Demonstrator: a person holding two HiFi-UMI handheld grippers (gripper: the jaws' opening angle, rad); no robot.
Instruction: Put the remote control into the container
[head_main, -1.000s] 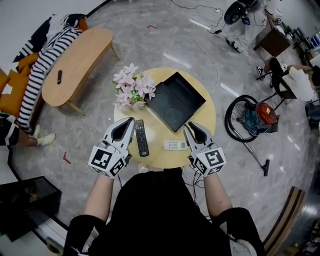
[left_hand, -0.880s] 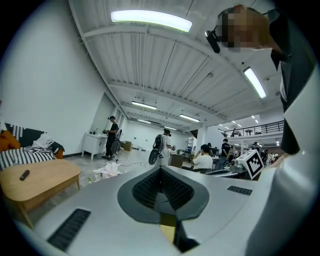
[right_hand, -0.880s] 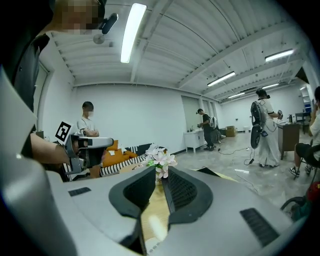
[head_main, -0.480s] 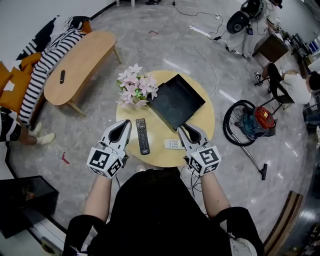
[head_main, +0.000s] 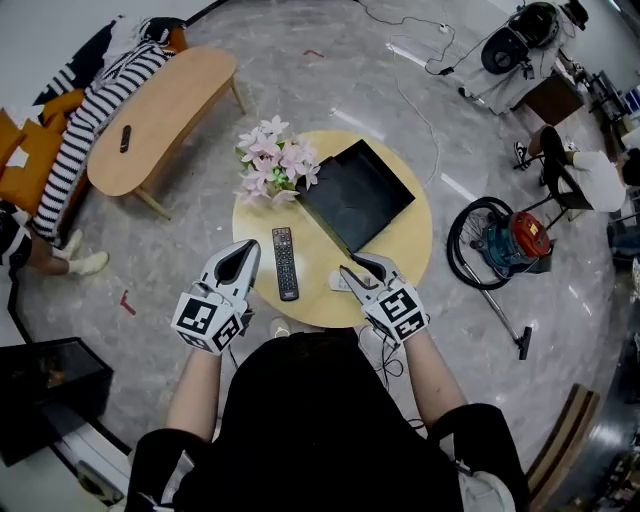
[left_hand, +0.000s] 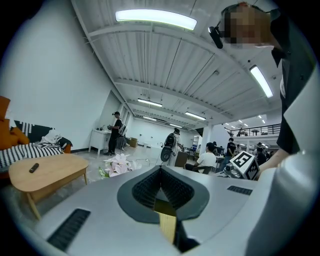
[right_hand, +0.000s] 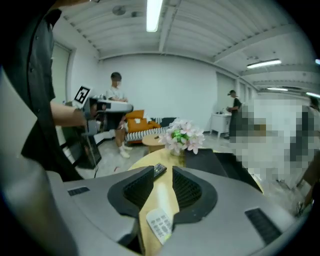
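Observation:
A small white remote control (head_main: 337, 284) lies on the round yellow table (head_main: 405, 245) near its front edge. My right gripper (head_main: 348, 272) is over it, jaws opening, one on either side of the remote without pressing it; in the right gripper view the white remote (right_hand: 160, 222) lies low between the jaws of that gripper (right_hand: 163, 172). The black container (head_main: 355, 195) is an open empty tray just beyond. A long black remote (head_main: 285, 262) lies left of the white one. My left gripper (head_main: 250, 246) hovers shut and empty at the table's front left edge.
A bunch of pink flowers (head_main: 275, 160) stands on the table beside the tray's left corner. A wooden bench table (head_main: 150, 115) with striped clothes sits at the far left. A vacuum cleaner (head_main: 515, 235) with its hose lies on the floor to the right.
My right gripper has swung left and forward, from beside the white remote to over it, with its jaws now on either side of it. The left gripper has stayed about where it was.

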